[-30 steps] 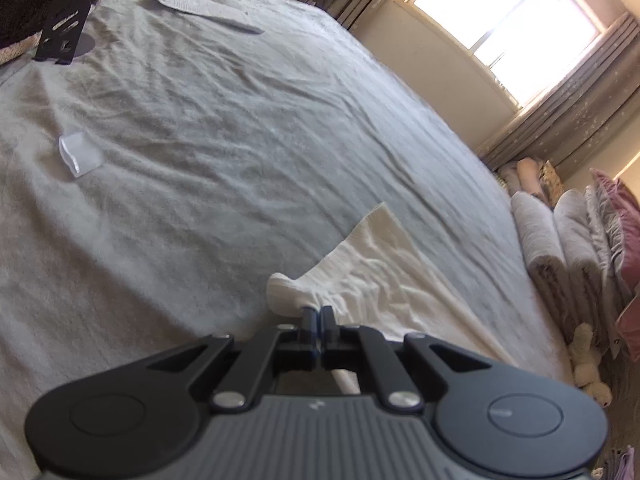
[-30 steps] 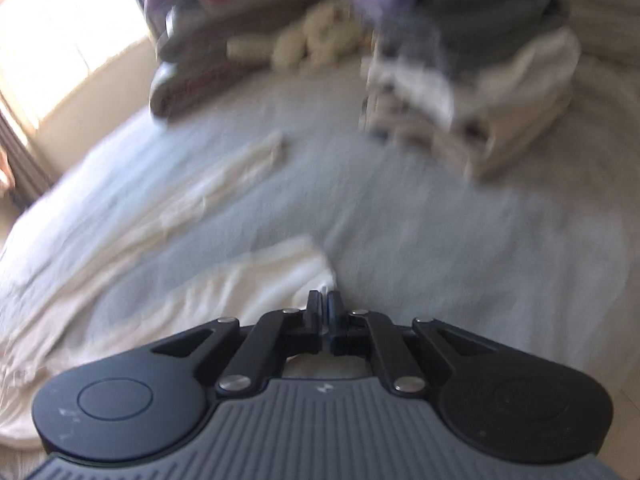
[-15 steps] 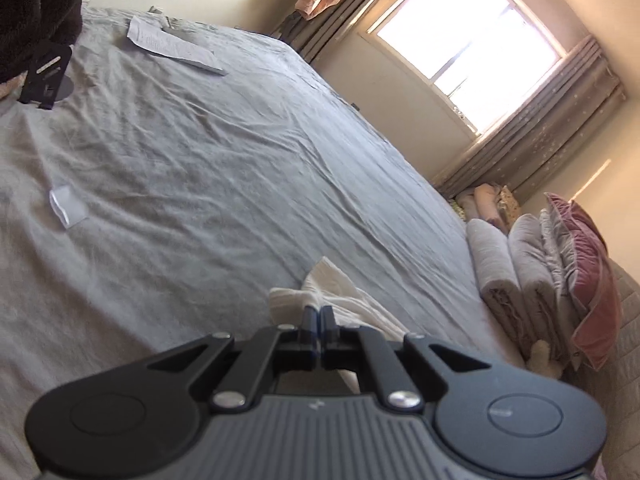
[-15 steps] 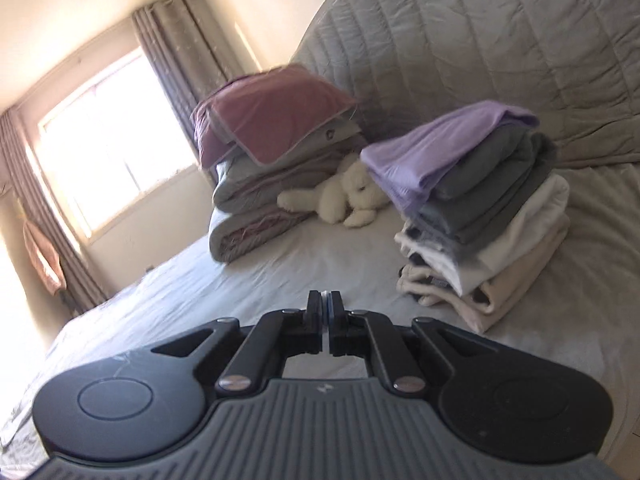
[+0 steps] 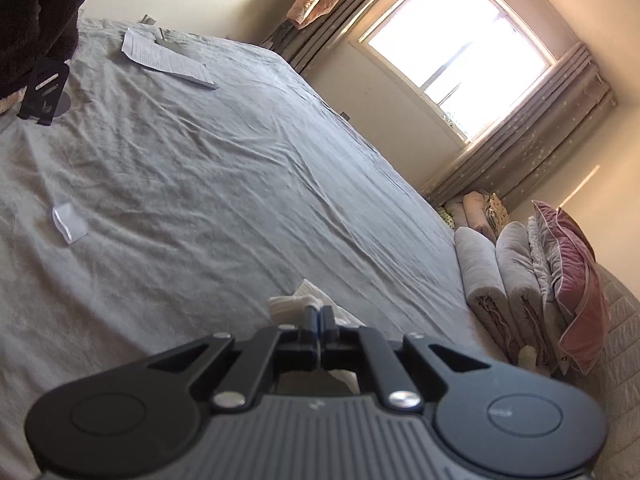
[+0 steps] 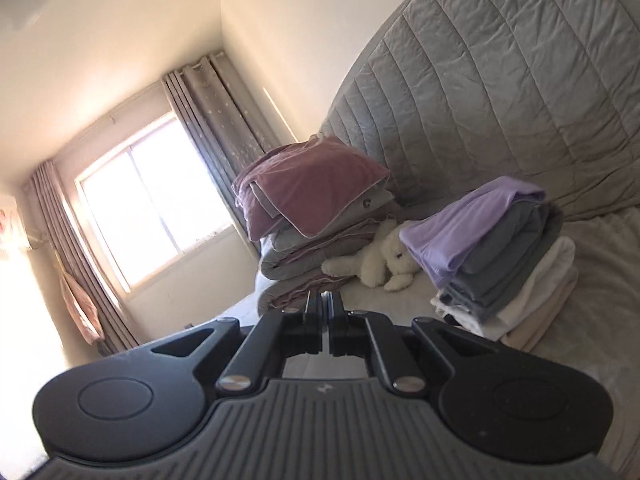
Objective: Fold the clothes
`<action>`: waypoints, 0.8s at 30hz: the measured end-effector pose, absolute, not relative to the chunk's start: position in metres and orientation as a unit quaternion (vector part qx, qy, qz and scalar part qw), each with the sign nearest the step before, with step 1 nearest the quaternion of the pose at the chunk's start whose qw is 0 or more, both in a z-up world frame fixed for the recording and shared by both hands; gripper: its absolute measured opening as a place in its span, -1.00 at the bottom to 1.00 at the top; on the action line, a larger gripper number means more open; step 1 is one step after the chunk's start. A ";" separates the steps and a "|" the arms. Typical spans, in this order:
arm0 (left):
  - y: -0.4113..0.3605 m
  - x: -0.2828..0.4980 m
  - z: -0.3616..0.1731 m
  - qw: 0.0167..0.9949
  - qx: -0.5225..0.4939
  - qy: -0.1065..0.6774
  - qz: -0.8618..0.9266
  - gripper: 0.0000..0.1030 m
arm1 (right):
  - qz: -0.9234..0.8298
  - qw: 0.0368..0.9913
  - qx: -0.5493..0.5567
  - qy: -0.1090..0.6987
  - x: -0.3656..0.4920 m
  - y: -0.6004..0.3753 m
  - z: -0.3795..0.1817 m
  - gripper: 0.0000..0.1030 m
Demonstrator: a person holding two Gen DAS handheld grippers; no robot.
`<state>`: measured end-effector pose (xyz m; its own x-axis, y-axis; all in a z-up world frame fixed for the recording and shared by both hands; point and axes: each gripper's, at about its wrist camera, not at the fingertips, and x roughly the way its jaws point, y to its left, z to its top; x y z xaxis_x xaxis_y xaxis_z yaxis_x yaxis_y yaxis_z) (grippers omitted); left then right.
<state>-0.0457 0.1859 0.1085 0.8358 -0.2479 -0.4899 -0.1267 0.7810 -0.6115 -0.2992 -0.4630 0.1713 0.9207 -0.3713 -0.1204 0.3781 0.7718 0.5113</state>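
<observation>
My left gripper is shut on a bunched edge of a white garment, held just above the grey bed sheet; most of the cloth is hidden under the gripper body. In the right wrist view my right gripper points nearly level across the bed, with its pads pressed together. A thin pale sliver of the garment shows between the pads, and the rest hangs out of sight below. To its right stands a stack of folded clothes, lilac on top.
On the sheet lie a sheet of paper, a black stand and a small clear plastic piece. Rolled quilts under a pink pillow, a white plush toy and a quilted headboard line the bed's head.
Both grippers have risen with the white garment. The right one tilted up from the bed towards the headboard and window. Less of the cloth shows in the left wrist view.
</observation>
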 end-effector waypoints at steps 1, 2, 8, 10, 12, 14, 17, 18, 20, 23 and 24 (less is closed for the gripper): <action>0.183 -0.044 0.107 0.901 -0.323 0.288 -0.031 -0.99 | -0.203 0.941 0.271 0.015 -0.296 -0.464 0.170 -0.91; 0.181 -0.041 0.106 0.902 -0.317 0.291 -0.028 -0.99 | -0.210 0.937 0.276 0.029 -0.290 -0.466 0.166 -0.91; 0.164 -0.014 0.098 0.903 -0.289 0.317 -0.004 -0.99 | -0.233 0.922 0.296 0.093 -0.242 -0.485 0.147 -0.91; 0.157 0.001 0.099 0.907 -0.276 0.319 0.005 -0.99 | -0.239 0.917 0.300 0.110 -0.221 -0.493 0.147 -0.91; 0.149 0.019 0.100 0.908 -0.269 0.322 0.013 -0.99 | -0.244 0.911 0.304 0.130 -0.197 -0.503 0.146 -0.91; 0.141 0.040 0.100 0.907 -0.263 0.327 0.019 -0.99 | -0.252 0.905 0.308 0.153 -0.169 -0.514 0.143 -0.91; 0.124 0.078 0.097 0.908 -0.243 0.341 0.027 -0.99 | -0.268 0.892 0.311 0.187 -0.124 -0.533 0.134 -0.91; 0.118 0.089 0.095 0.907 -0.236 0.347 0.026 -0.99 | -0.273 0.888 0.312 0.199 -0.109 -0.539 0.130 -0.91; 0.109 0.110 0.089 0.906 -0.224 0.358 0.025 -0.99 | -0.280 0.881 0.312 0.218 -0.081 -0.548 0.121 -0.91; 0.101 0.137 0.077 0.901 -0.210 0.378 0.030 -0.99 | -0.287 0.872 0.315 0.239 -0.048 -0.558 0.104 -0.91; 0.100 0.144 0.072 0.899 -0.208 0.384 0.034 -0.99 | -0.289 0.871 0.315 0.243 -0.040 -0.559 0.100 -0.91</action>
